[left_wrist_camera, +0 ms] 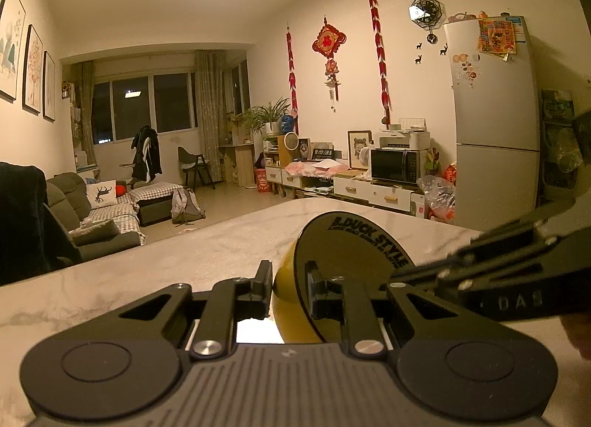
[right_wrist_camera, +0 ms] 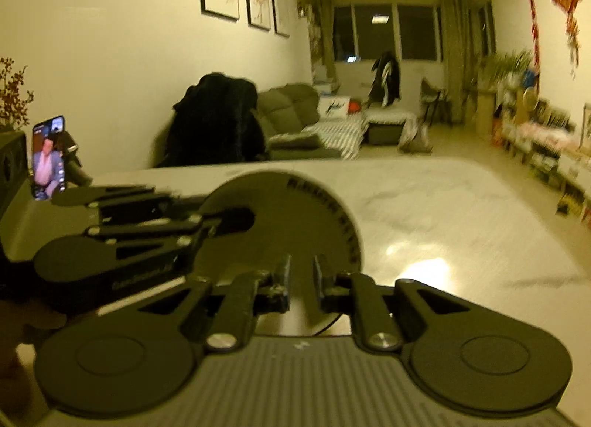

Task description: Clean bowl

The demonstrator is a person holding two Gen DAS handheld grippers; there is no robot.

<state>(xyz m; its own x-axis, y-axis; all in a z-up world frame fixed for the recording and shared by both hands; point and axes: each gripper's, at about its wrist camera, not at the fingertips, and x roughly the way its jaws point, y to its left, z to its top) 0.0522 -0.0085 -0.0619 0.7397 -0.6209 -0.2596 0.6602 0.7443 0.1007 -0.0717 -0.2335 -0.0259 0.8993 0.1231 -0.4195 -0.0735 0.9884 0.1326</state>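
Observation:
A bowl (left_wrist_camera: pixel 351 249), yellow outside and dark grey inside with printed lettering, stands tipped on its side over the white marble table (left_wrist_camera: pixel 166 260). My left gripper (left_wrist_camera: pixel 290 290) is shut on its rim, one finger on the yellow outside and one on the grey inside. My right gripper (left_wrist_camera: pixel 397 277) reaches in from the right, its tip at the lower part of the inner face. In the right wrist view the bowl (right_wrist_camera: pixel 295 216) faces me with its inside. The right gripper (right_wrist_camera: pixel 300 277) is shut just before it, and I see nothing between its fingers. The left gripper (right_wrist_camera: pixel 225 222) clamps the rim from the left.
A phone on a stand (right_wrist_camera: pixel 48 157) is lit at the table's left edge. A chair with a dark jacket (right_wrist_camera: pixel 218 120) stands behind the table, a sofa (right_wrist_camera: pixel 295 113) beyond it. A fridge (left_wrist_camera: pixel 495 113) and a low cabinet with a microwave (left_wrist_camera: pixel 395 164) line the far wall.

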